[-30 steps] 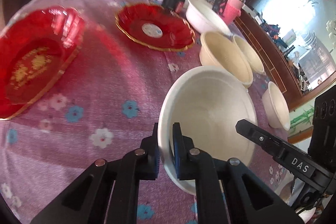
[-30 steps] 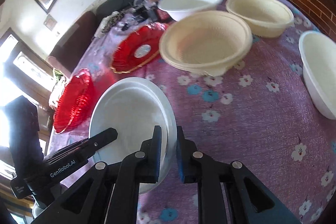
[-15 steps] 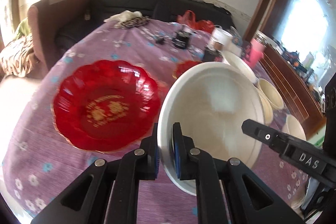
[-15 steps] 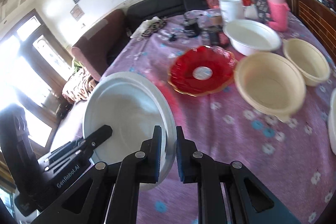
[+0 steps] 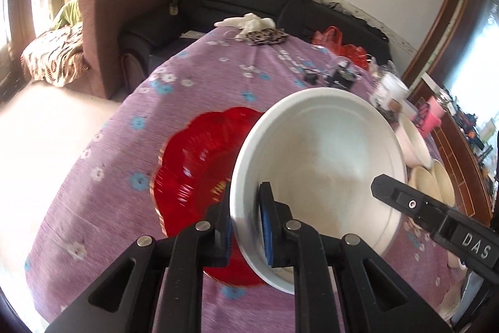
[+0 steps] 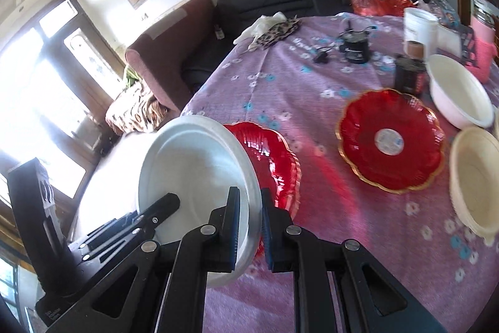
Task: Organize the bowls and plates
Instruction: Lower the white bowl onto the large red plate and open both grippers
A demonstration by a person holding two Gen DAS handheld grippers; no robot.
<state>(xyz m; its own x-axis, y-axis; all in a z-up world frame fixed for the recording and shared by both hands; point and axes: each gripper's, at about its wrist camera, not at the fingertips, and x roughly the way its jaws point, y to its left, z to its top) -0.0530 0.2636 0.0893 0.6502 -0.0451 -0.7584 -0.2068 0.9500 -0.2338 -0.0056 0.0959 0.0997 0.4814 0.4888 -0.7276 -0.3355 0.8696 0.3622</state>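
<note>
Left wrist view: left gripper [image 5: 246, 227] closed on the near rim of the white bowl [image 5: 321, 173], one finger inside the wall, one outside.
Right wrist view: right gripper [image 6: 251, 223] clamped on the opposite rim of the same white bowl [image 6: 193, 177]; the left gripper's fingers [image 6: 149, 214] reach into the bowl from the far side.
Bowl position: held tilted between both grippers, above the near edge of the surface [image 6: 358, 239], overlapping the near red plate [image 6: 268, 158].
Near red plate: lies on the purple floral cloth, partly hidden behind the bowl; also seen in the left wrist view [image 5: 196, 164].
Second red plate [image 6: 389, 142]: gold-rimmed, flat on the surface, well apart from the bowl, white label at its centre.
Cream bowl [image 6: 477, 177]: on the surface at the right edge, just beside the second red plate.
Other white bowl [image 6: 458, 95]: behind the second red plate, near a dark jar [image 6: 408, 77].
Background: dark sofa [image 5: 249, 8] behind the surface.
</note>
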